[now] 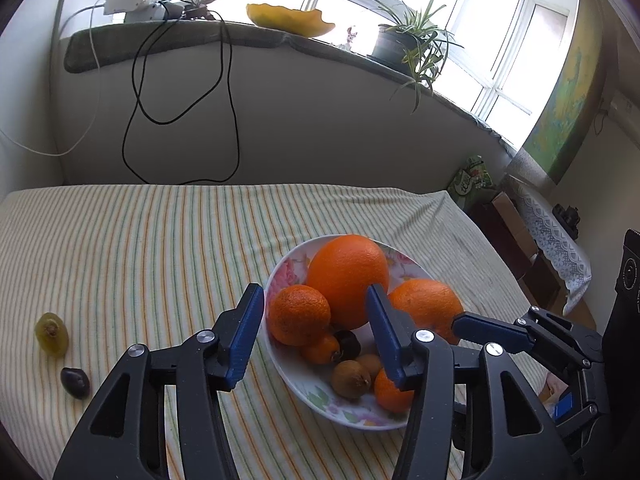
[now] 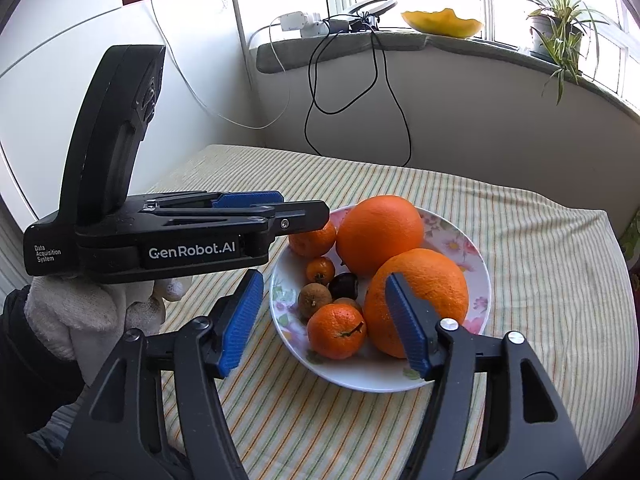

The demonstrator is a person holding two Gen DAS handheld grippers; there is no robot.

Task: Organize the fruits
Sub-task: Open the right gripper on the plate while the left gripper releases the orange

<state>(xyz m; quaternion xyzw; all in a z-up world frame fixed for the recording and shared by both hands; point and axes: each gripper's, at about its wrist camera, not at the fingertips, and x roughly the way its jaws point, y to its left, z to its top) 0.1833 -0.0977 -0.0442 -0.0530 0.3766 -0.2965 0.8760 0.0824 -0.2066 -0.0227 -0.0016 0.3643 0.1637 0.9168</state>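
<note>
A floral bowl (image 1: 286, 270) (image 2: 477, 305) on the striped cloth holds a large orange (image 1: 347, 276) (image 2: 379, 233), a second orange (image 1: 430, 306) (image 2: 430, 284), mandarins (image 1: 298, 314) (image 2: 336, 330), small brown fruits (image 1: 351, 378) (image 2: 313, 300) and a dark fruit (image 2: 343, 285). My left gripper (image 1: 314, 295) hovers open over the bowl's left side, its pads touching nothing. My right gripper (image 2: 325, 280) is open above the bowl's near side, with no fruit gripped. A green grape (image 1: 51, 334) and a dark grape (image 1: 75, 382) lie on the cloth, left of the bowl.
The striped cloth (image 1: 160, 240) covers the table up to a wall. Black cables (image 1: 228, 100) hang from a sill with a potted plant (image 1: 400, 44) and a yellow dish (image 1: 288, 20). A white-gloved hand (image 2: 80, 312) holds the left gripper. Low furniture (image 1: 552, 248) stands at the right.
</note>
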